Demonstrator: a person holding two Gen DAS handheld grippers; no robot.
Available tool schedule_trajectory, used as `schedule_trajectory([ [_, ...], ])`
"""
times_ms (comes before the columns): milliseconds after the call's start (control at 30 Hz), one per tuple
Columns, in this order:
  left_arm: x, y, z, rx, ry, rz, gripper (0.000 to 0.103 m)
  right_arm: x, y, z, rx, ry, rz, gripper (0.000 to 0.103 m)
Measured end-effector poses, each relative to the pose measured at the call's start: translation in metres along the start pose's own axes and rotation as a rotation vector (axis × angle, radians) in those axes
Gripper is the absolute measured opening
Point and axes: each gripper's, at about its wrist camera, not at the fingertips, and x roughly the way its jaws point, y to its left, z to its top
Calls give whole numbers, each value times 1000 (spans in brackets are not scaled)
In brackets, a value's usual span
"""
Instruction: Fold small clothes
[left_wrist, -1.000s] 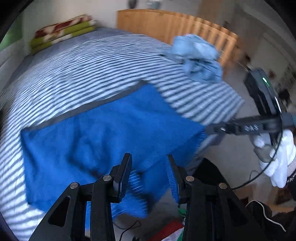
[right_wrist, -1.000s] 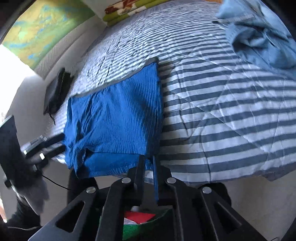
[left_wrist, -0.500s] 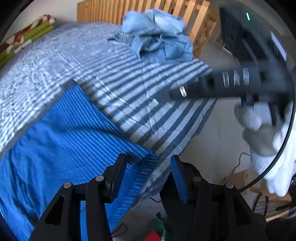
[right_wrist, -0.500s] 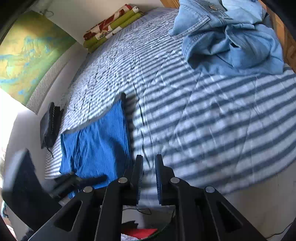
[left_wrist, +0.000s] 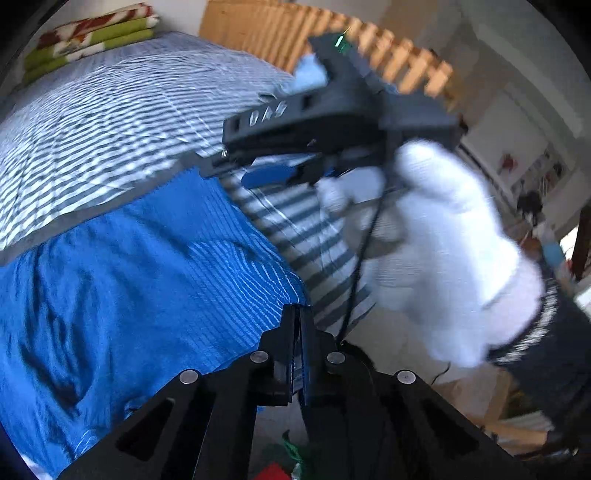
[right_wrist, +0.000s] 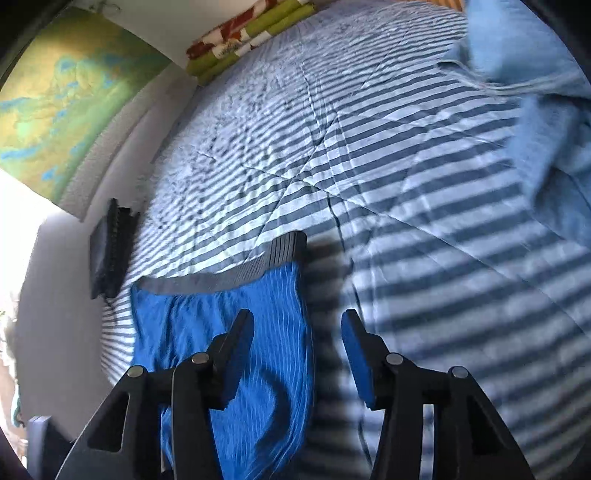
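Blue pin-striped shorts (left_wrist: 140, 266) with a grey waistband (right_wrist: 229, 277) lie flat on the striped bed cover (right_wrist: 406, 177), close to its edge. My left gripper (left_wrist: 297, 328) is shut on the near hem corner of the shorts. Held by a white-gloved hand (left_wrist: 443, 258), my right gripper (right_wrist: 295, 343) hovers open over the right side of the shorts, just short of the waistband's end. In the left wrist view the right gripper (left_wrist: 236, 166) crosses in front of the bed, blurred.
A crumpled light-blue denim garment (right_wrist: 535, 81) lies at the far right of the bed. Folded red and green blankets (left_wrist: 92, 33) sit at the head. A wooden slatted frame (left_wrist: 369, 48) stands behind. A black object (right_wrist: 110, 251) rests at the bed's left edge.
My left gripper has closed on the hem corner that lay between its fingers. My right gripper has opened and swung left over the shorts' side near the waistband.
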Motion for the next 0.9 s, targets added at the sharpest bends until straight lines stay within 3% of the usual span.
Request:
schedule_trajectory([
  [100,-22,15,-3,-41,-36,-4,2,19,5,11,27,15,0,45],
  [133,-29,19,-6,-52,-49,2,2,24,6,13,45,20,0,40],
  [167,-34,23,-7,-59,-59,4,2,27,7,15,61,21,1,21],
  [200,-41,29,-10,-74,-71,4,2,30,10,16,65,26,-4,10],
  [567,-124,98,-62,-250,-205,44,2,4,121,22,-153,-64,-111,5],
  [900,-183,153,-119,-396,-285,108,2,44,228,-4,-340,-52,-170,3],
])
